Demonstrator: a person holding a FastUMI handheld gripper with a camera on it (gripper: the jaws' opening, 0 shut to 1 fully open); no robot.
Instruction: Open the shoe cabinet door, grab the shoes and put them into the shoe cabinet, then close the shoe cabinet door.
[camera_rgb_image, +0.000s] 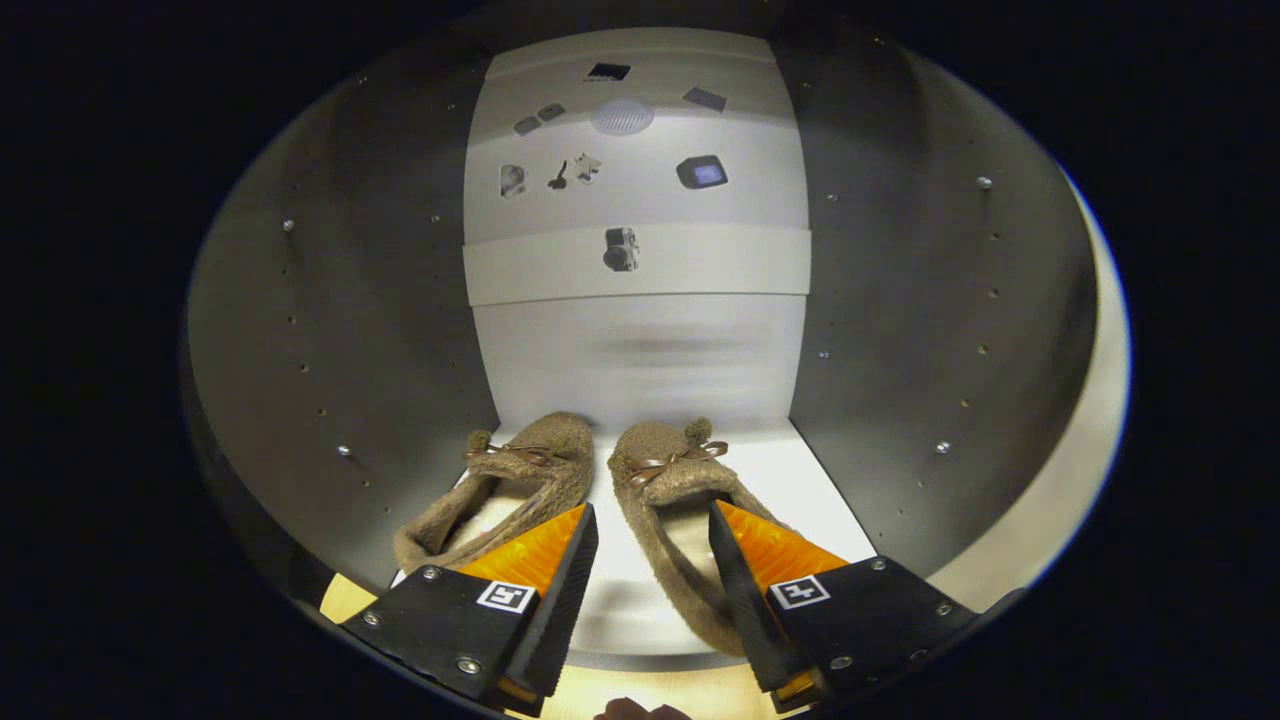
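Note:
Two fuzzy brown slippers with small bows stand side by side on the white cabinet shelf (810, 480), toes toward the back wall. The left slipper (520, 480) lies just ahead of my left finger, which overlaps its heel end. The right slipper (665, 480) runs back between and under my fingers, and my right finger sits over its opening. My gripper (651, 510) is open at the cabinet mouth. Its fingers stand wide apart and press on nothing, with bare shelf and the right slipper's inner wall in the gap.
Grey side walls (330, 330) with screw holes close in on the left and right. The white back panel (640, 340) carries small pictures, and a white band (700, 265) crosses it higher up. A pale front edge (1085, 440) runs down the right side.

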